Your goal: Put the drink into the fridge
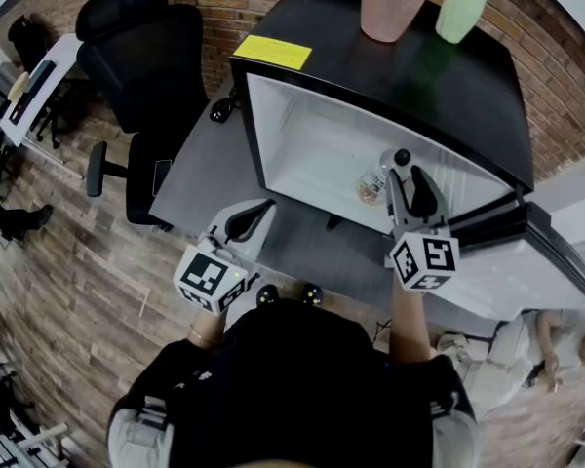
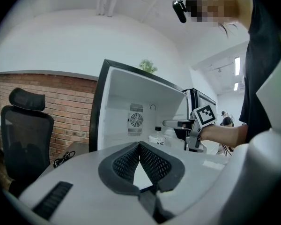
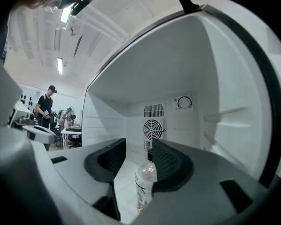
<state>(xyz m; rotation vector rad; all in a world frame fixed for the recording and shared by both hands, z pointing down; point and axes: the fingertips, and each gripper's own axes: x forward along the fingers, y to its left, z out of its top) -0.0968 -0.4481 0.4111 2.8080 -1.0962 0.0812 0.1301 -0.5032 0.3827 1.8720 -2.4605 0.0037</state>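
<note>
The clear plastic drink bottle w/ the black cap [image 3: 145, 182] stands inside the small black fridge w/ white walls [image 3: 225, 102], on its floor. My R hand-held gripper [image 3: 138, 149] is around it w/ the jaws apart. The bottle is right by the R pad & there is a gap on the L side. I think the job is nearly done.

To do this step well, I should pull the R one straight back, not sideways, so no pad bumps the bottle & tips it. Go slow.

My L hand-held gripper [image 2: 139, 145] is outside the fridge, jaws together, nothing in them.

Room: there is lots of space behind the bottle, up to the round fan grille [image 3: 153, 128]. The R wall has little white ledges [image 3: 225, 114], so keep off that side. The fridge's black front rim [image 1: 256, 115] is what my arm must clear on the way out. The white fridge door [image 1: 512, 271] is open on my R & prob needs a push shut after. The black office chair [image 1: 136, 57] is well off to the L, not in the way.
</note>
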